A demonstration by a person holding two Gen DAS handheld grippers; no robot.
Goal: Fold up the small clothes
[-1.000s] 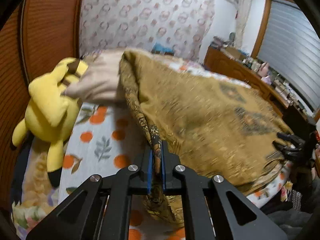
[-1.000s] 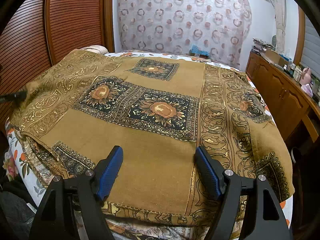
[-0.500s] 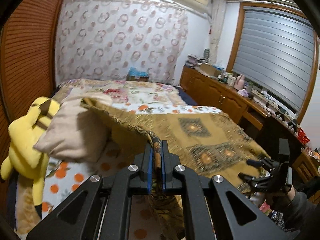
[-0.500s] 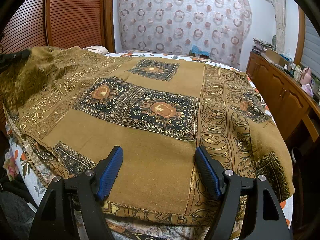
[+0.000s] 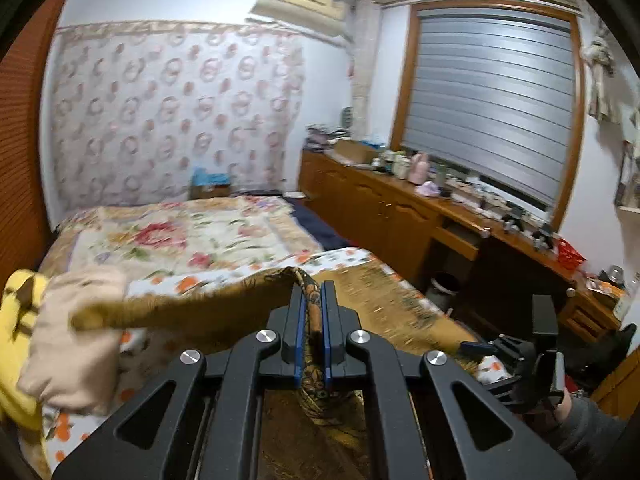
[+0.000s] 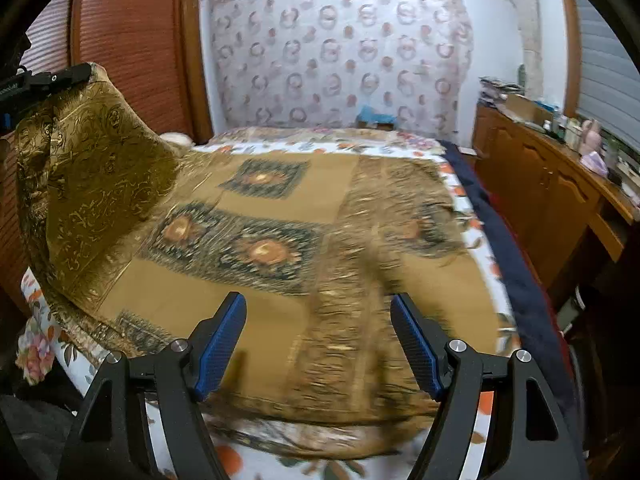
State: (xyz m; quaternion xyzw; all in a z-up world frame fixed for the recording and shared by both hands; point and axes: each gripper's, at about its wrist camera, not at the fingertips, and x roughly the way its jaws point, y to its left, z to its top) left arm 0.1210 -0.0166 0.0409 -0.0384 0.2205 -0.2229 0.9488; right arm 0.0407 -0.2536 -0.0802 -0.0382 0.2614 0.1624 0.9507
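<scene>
A large brown-gold patterned cloth (image 6: 280,240) lies spread over the bed (image 6: 472,200). My left gripper (image 5: 312,312) is shut on the cloth's left edge (image 5: 310,312) and holds it lifted high above the bed. In the right wrist view that raised edge (image 6: 80,160) hangs from the left gripper (image 6: 48,78) at the upper left. My right gripper (image 6: 320,340) is open and empty, just above the cloth's near edge. It also shows at the lower right of the left wrist view (image 5: 520,356).
A yellow plush toy (image 5: 16,344) and a beige pillow (image 5: 76,340) lie at the bed's left side. A flowered quilt (image 5: 180,236) covers the far end. A wooden cabinet (image 5: 400,216) with clutter runs along the right wall. A wooden wardrobe (image 6: 132,48) stands at left.
My left gripper has risen steadily with the cloth edge, lifting that side off the bed. My right gripper stays open near the front edge; the cloth there has shifted and blurs.
</scene>
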